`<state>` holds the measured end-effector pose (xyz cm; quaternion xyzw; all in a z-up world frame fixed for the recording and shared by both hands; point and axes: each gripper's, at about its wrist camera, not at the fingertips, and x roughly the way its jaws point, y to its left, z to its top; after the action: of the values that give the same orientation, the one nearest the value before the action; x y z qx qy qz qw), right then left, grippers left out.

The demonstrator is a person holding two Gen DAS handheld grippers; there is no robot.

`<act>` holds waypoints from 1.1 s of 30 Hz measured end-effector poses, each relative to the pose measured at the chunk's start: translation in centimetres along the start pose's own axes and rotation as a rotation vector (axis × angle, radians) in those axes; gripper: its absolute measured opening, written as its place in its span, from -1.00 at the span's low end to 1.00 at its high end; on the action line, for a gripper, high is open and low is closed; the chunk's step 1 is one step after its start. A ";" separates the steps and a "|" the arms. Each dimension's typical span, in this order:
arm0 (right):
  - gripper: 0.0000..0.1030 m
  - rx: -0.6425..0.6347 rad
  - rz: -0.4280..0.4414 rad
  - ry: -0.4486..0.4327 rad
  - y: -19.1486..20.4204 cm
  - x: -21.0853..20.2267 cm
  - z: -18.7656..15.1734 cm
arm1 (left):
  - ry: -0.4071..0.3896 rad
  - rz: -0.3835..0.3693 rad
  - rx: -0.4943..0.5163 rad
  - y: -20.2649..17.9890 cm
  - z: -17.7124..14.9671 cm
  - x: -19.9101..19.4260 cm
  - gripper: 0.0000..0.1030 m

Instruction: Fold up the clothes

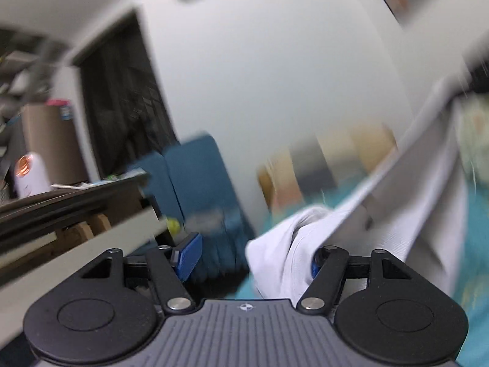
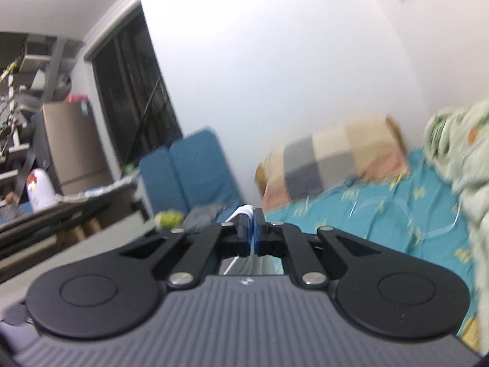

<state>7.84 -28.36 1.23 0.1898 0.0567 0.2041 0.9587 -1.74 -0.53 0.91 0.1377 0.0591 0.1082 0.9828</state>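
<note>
- Left wrist view: left gripper [image 1: 253, 257] is seen w/ fingers spread wide; the blue pad of one finger [image 1: 188, 255] stands bare, while the other finger is draped by the white garment [image 1: 397, 189]. No pinch is shown, so cloth is judged to be hanging over that finger, not clamped.
- Same view: the garment is stretched up and to the right, off the teal bedsheet [image 1: 476, 214], toward a dark shape at the frame edge, prob. the other gripper; too blurred to be sure. The taut edge suggests the cloth is carried from that end.
- Right wrist view: right gripper [image 2: 252, 235] is closed tight on a bunched white edge of the garment [image 2: 244, 211], which pokes out above the pads. It is held high, facing wall and window [image 2: 134, 98], likely so the cloth hangs free and straightens.
- Same view: a checked pillow [image 2: 333, 162] and a pale quilt [image 2: 458, 153] are left at the far side of the bedsheet [image 2: 382, 214], so the middle is kept free as a laying surface.
- Fold stage can't be told; most of the garment is hidden here.
</note>
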 end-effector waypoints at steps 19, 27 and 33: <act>-0.84 0.175 0.102 0.685 -1.8 6.9 -8.9 | 0.237 -0.120 -0.488 8.4 -0.9 3.6 -0.71; 0.28 -0.073 0.178 0.629 1.6 6.3 -8.2 | 0.185 -0.197 -0.389 6.8 -0.5 3.3 -0.71; 0.27 -0.399 0.159 0.527 5.6 5.7 -9.7 | 0.200 -0.213 -0.362 5.7 -0.6 3.3 -0.71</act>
<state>9.18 -17.99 -5.76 -0.0571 0.2465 0.3273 0.9104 0.24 5.77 1.63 -0.0590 0.1500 0.0258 0.9866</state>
